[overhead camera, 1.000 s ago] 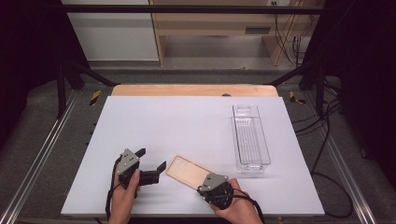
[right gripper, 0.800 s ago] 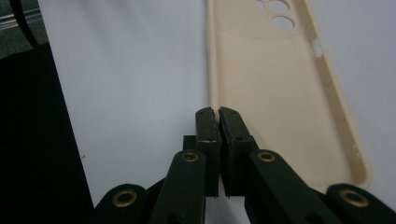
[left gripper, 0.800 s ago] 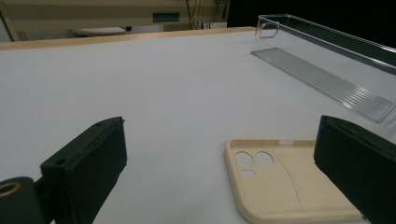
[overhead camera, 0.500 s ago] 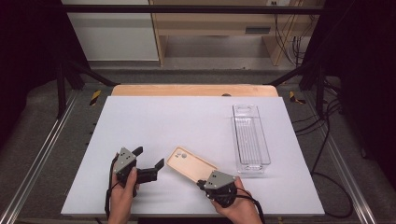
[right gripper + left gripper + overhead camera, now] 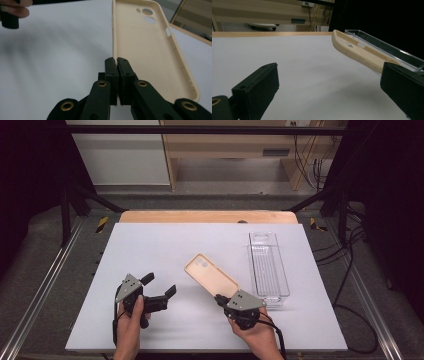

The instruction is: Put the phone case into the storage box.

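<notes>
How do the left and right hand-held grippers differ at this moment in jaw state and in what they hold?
The left hand-held gripper has its jaws spread wide with nothing between them; the right hand-held gripper has its jaws shut on the edge of the beige phone case. The left one points across the table toward the case, while the right one lifts the case at a tilt off the white table. Both are black and hand-held.

Lab/test rig: white table (image 5: 150, 250) in black metal frame (image 5: 75, 205), dark curtains, cables (image 5: 305, 155) & wood bench (image 5: 225, 145) at far side.
</notes>
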`<move>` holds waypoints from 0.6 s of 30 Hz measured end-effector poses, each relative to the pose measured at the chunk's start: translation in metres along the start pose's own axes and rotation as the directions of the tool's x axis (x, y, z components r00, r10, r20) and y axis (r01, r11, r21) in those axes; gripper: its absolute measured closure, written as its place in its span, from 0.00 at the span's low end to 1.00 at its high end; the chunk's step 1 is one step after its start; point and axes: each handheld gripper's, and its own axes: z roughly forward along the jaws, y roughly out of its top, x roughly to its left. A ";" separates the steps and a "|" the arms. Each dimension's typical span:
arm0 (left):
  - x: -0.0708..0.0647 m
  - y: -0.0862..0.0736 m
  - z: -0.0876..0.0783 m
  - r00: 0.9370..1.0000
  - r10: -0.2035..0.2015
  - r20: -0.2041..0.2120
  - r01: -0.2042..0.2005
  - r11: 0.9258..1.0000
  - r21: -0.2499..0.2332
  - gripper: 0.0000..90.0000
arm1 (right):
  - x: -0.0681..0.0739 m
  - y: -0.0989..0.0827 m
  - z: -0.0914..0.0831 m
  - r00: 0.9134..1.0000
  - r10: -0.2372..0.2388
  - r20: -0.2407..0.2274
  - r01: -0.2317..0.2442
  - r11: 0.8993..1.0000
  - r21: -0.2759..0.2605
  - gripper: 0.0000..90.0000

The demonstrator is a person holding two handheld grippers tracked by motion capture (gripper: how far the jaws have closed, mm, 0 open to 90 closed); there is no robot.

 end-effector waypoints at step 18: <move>-0.004 0.021 0.022 0.993 -0.094 0.070 0.093 0.995 0.022 0.03 | -0.007 0.005 0.006 0.997 0.050 0.062 -0.041 0.989 -0.139 0.97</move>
